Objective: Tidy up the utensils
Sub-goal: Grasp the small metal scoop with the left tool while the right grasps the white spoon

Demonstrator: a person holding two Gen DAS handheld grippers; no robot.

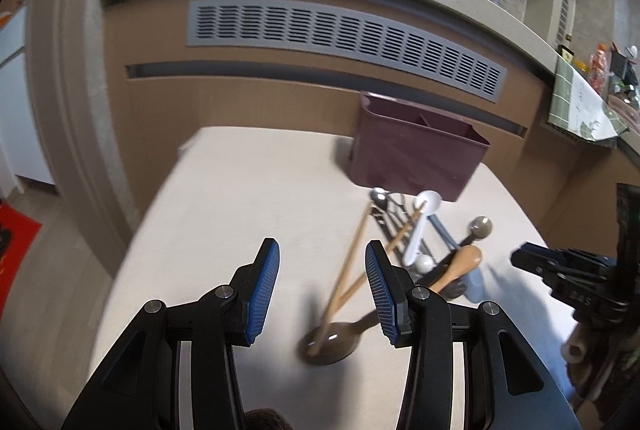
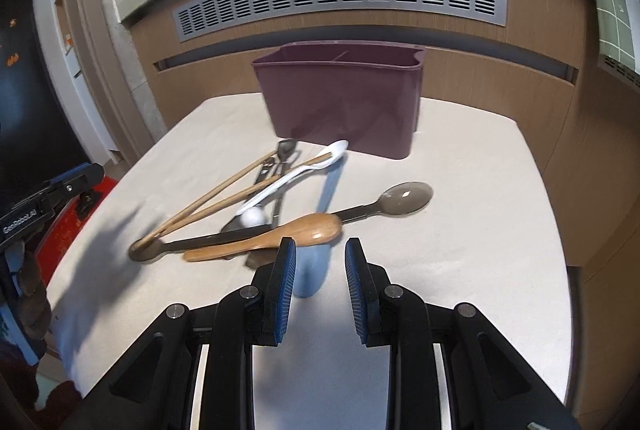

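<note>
The right gripper (image 2: 320, 262) hangs with jaws apart and empty above the pale blue spoon (image 2: 310, 270) in the utensil pile; the left gripper (image 1: 322, 270), likewise apart, frames the chopsticks (image 1: 348, 270). The maroon holder (image 2: 340, 98) stands beyond.

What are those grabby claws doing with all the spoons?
A person holds two grabbers and is tidying a pile of utensils. Both the left gripper and the right gripper are open and hold nothing. The wooden spoon, chopsticks, white spoon and other spoons lie heaped on the table. The purple utensil holder behind them looks empty.
</note>
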